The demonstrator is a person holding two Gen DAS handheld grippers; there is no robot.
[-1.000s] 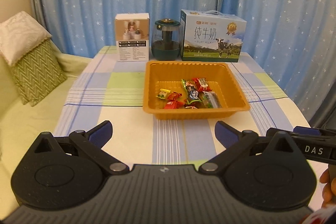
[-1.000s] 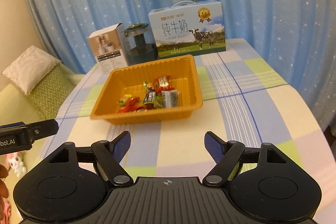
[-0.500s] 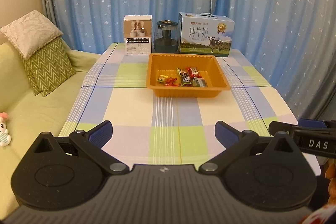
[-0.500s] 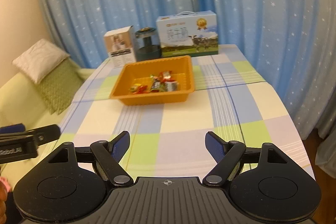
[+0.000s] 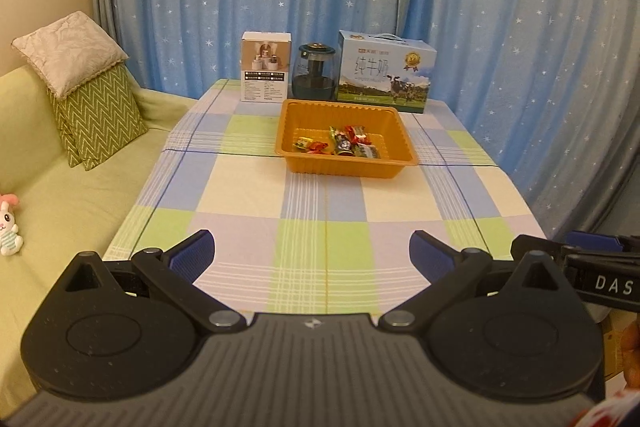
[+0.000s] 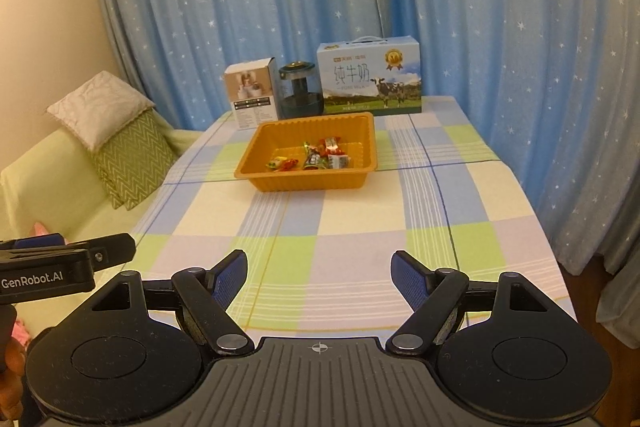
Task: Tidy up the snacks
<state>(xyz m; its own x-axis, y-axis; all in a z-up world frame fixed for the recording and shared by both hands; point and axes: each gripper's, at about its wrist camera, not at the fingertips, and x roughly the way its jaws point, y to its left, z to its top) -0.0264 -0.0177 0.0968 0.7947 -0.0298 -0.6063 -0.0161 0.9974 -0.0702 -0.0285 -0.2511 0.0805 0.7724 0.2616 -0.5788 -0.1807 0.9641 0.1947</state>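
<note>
An orange tray (image 5: pixel 404 159) sits on the far half of the checked table and holds several wrapped snacks (image 5: pixel 340 145). It also shows in the right wrist view (image 6: pixel 304 183) with the snacks (image 6: pixel 316 159) inside. My left gripper (image 5: pixel 312 255) is open and empty, held over the table's near edge, far short of the tray. My right gripper (image 6: pixel 318 275) is open and empty, also over the near edge. Each gripper shows at the side of the other's view.
Behind the tray stand a white box (image 5: pixel 265 71), a dark glass jar (image 5: pixel 314 77) and a blue milk carton (image 5: pixel 386 71). A green sofa with cushions (image 5: pixel 86 95) lies left of the table. Blue curtains hang behind and to the right.
Both grippers have pulled back from the tray toward the table's near edge and risen; the tray looks smaller and farther. Both stayed open and empty.
</note>
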